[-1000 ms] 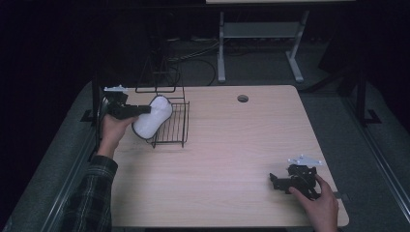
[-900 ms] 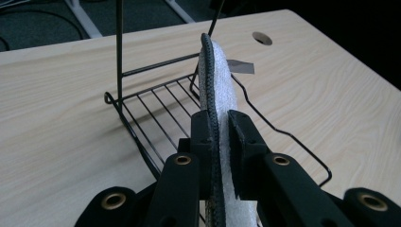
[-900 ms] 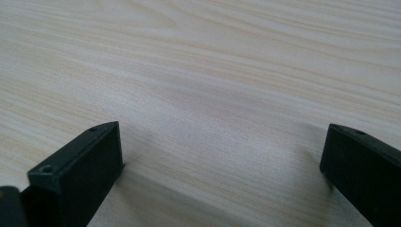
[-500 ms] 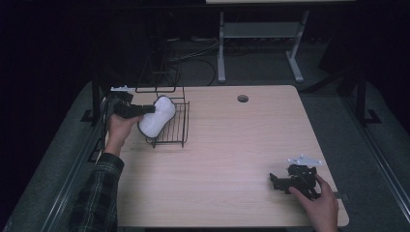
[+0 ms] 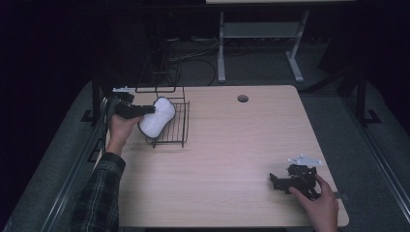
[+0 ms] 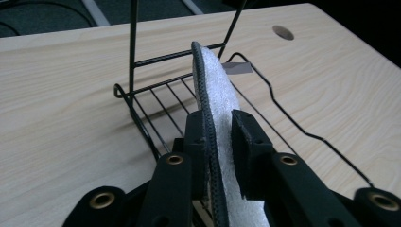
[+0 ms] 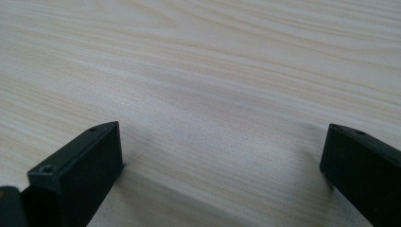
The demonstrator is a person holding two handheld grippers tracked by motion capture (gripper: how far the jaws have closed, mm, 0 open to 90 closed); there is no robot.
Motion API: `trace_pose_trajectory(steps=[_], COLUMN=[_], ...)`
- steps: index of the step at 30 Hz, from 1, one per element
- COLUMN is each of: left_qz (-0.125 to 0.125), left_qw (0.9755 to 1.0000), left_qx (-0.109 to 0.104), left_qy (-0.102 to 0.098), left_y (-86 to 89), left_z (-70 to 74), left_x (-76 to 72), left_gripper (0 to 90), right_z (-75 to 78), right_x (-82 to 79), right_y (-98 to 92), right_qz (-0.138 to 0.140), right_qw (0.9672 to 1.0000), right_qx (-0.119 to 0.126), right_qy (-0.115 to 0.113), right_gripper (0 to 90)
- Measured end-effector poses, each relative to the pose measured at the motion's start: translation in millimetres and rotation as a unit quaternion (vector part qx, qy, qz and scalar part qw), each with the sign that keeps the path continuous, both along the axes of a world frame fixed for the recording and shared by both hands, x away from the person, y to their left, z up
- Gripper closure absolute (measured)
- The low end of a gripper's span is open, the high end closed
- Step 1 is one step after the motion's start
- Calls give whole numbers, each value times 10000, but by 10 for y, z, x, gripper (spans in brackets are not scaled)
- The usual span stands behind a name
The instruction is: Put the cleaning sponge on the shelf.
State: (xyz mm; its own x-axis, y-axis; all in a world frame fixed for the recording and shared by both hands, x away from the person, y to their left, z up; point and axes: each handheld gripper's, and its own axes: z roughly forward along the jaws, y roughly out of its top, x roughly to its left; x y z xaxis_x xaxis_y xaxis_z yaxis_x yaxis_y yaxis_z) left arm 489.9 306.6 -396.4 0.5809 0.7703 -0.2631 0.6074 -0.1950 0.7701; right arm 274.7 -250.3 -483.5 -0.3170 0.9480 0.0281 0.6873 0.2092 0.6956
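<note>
- Left gripper [image 6: 218, 137] jaws: standing on either side of a white sponge [image 6: 218, 94] with a dark scouring edge, having just been opening; left jaw against the dark edge, right jaw with a slim gap to the white face, so loosened rather than pinching.
- Sponge upright on its edge between those jaws, reaching forward over the black wire rack [image 6: 156, 101], lower part down inside the rack's floor wires.
- From the high view: white sponge [image 5: 157, 117] leaning in the near-left part of the wire rack [image 5: 175, 126], left gripper [image 5: 145, 110] level and pointing right at it, left hand [image 5: 121, 128] behind, plaid sleeve [image 5: 99, 193] trailing toward the bottom edge.
- Right gripper [image 7: 222, 156] jaws: spread wide, nothing between them, bare pale wood grain of the bench [image 7: 213, 71] below.
- Right gripper [image 5: 278, 181] low on the bench [image 5: 241, 159] near its front-right corner, pointing left, right hand [image 5: 319, 208] on it, well apart from the rack.
- Farther out: round cable hole [image 5: 242, 98] in the bench near the far edge, right of the rack.
- Beyond the bench: dark floor, a light metal stand [image 5: 256, 34] and loose cables.
</note>
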Motion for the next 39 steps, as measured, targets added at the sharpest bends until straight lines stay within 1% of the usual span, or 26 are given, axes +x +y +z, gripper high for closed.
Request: trace_pose_trajectory(steps=[4, 7, 10, 11, 17, 19, 22, 24, 26, 28, 29, 30, 31, 32, 33, 35, 36, 37, 38, 39], left_qz=[36, 43, 76, 102, 113, 121, 56, -6, -51, -66, -97, -116, -160, -178, -173, -227, -253, -285, -295, -297], left_qw=[9999, 9999, 9998, 9997, 9995, 9993, 9992, 9988, 9986, 9987, 9985, 9985, 9985, 9983, 9982, 9981, 9980, 9979, 9976, 9975], left_qx=[90, 106, 153, 182, 269, 346, 390, 464, 500, 473, 504, 498, 508, 542, 546, 545, 556, 568, 600, 595], left_qy=[-29, -62, -78, -91, -110, -122, -113, -120, -186, -193, -211, -196, -126, -126, -180, -196, -190, -133, -175, -233], left_y=[-2, -3, -5, -8, -3, -5, -13, -37, -72, -103, -110, -122, -135, -144, -158, -165, -166, -172, -178, -183], left_z=[-6, -4, -2, -3, 2, 15, 31, 37, 34, 17, 5, -11, -28, -39, -51, -67, -74, -79, -83, -84], left_x=[-1, -4, -6, -7, -19, -35, -56, -76, -110, -136, -147, -164, -179, -190, -218, -259, -277, -291, -313, -340], left_gripper=[726, 709, 664, 623, 593, 575, 566, 567, 571, 570, 570, 569, 558, 558, 556, 554, 545, 528, 497, 497], right_z=[0, 0, 0, 0, 0, 0, 0, 0, 0, 0, 0, 0, 0, 0, 0, 0, 0, 0, 0, 0], right_x=[0, 0, 0, 0, 0, 0, -1, -1, 0, 0, 0, -1, -1, -1, 0, -1, 0, -1, -1, -1], right_y=[0, 0, 0, 0, 0, 0, 0, 0, 1, 0, 0, 0, 0, 0, 0, 0, 0, 0, 1, 1], right_qz=[0, 0, 0, -2, -1, 0, -1, -1, -3, -1, -1, -2, 0, 0, 0, 0, -2, -1, -3, -3], right_qw=[10000, 10000, 10000, 10000, 10000, 10000, 10000, 10000, 10000, 10000, 10000, 10000, 10000, 10000, 10000, 10000, 10000, 10000, 10000, 10000], right_qx=[0, 0, 0, 0, 2, -1, 0, 0, 2, -1, -1, 0, -1, -1, -1, -1, -1, 1, 1, 1], right_qy=[1, 0, 1, 2, 1, 0, 1, 0, 3, 1, 1, 2, 0, 0, 0, 1, 1, 2, 2, 2], right_gripper=[0, 0, 0, 0, 0, 0, 0, 0, 0, 0, 0, 0, 0, 0, 0, 0, 0, 0, 0, 0])
